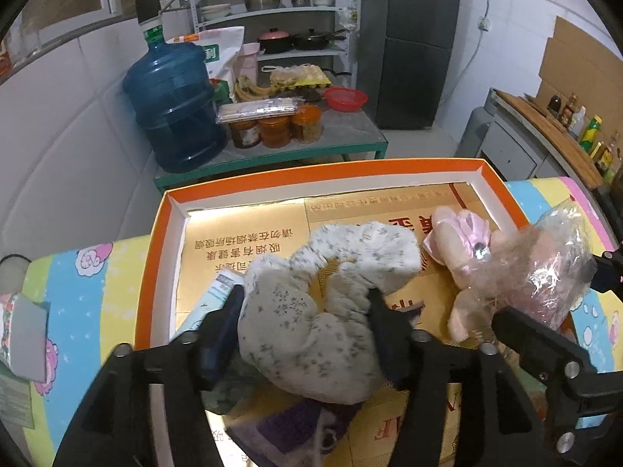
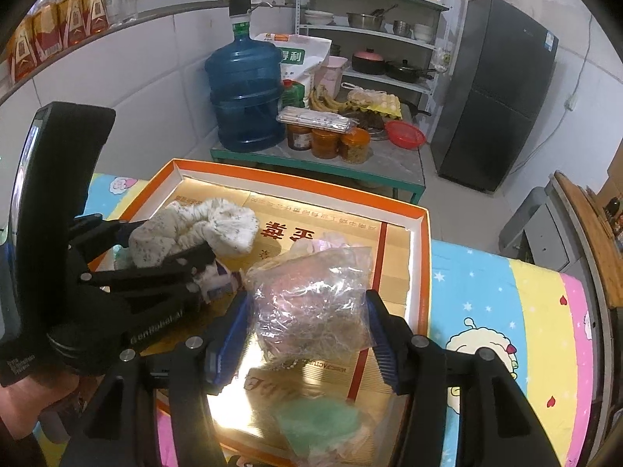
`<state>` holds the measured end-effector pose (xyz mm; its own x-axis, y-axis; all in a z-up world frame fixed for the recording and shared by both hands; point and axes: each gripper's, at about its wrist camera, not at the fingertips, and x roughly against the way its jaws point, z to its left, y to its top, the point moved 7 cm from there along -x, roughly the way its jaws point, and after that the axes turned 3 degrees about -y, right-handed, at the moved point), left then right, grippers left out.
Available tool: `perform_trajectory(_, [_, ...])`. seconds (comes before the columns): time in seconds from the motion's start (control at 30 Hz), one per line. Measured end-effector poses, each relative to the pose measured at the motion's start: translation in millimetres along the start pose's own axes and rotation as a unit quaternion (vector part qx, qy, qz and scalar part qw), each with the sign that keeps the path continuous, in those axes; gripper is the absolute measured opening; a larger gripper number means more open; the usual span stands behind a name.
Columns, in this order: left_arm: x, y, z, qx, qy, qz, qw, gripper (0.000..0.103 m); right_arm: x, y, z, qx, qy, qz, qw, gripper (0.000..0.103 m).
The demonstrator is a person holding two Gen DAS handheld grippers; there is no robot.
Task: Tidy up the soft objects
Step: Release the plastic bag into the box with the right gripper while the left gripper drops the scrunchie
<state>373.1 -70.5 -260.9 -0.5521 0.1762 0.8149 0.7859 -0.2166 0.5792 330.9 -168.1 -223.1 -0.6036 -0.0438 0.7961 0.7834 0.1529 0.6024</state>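
Observation:
My left gripper [image 1: 305, 303] is shut on a white speckled cloth [image 1: 311, 311] and holds it over the orange-rimmed box [image 1: 311, 177]. The same cloth [image 2: 194, 233] and left gripper [image 2: 163, 253] show in the right wrist view. My right gripper [image 2: 307, 311] is shut on a clear plastic bag with a pink soft item [image 2: 311, 295] above the box [image 2: 300, 190]. That bag [image 1: 545, 272] shows at the right in the left wrist view, held by the right gripper [image 1: 545, 307]. A pink plush piece [image 1: 459, 237] lies in the box.
The box sits on a table with a colourful cartoon cover [image 2: 506, 311]. A purple cloth [image 1: 292, 428] and a green soft item [image 2: 319, 420] lie in the near end of the box. Behind stand a low table with a blue water jug [image 1: 175, 105], jars, shelves and a fridge [image 1: 409, 39].

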Motion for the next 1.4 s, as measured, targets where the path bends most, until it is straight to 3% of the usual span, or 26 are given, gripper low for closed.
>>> perform_trajectory(0.27, [3.3,-5.2,-1.1,-0.003,0.009,0.0,1.0,0.077,1.5,-8.7,-2.9,0.007,-0.012,0.004,1.0,0.069])
perform_trajectory(0.37, [8.2,-6.8,-1.6,-0.005,0.016,-0.004,0.9999,0.077,6.2,-7.4,-5.6,0.008,-0.014,-0.002,1.0,0.079])
perform_trajectory(1.0, [70.3,-4.8,0.8,0.008,0.04,-0.047,0.9981,0.077,55.3,2.0,-9.4,0.009,-0.005,-0.047,0.999,0.079])
perform_trajectory(1.4, [135.2,-5.9,-3.4,0.018,0.045,-0.086,0.9951,0.077,109.1,0.1,-7.7,0.018,0.002,-0.087,0.996,0.079])
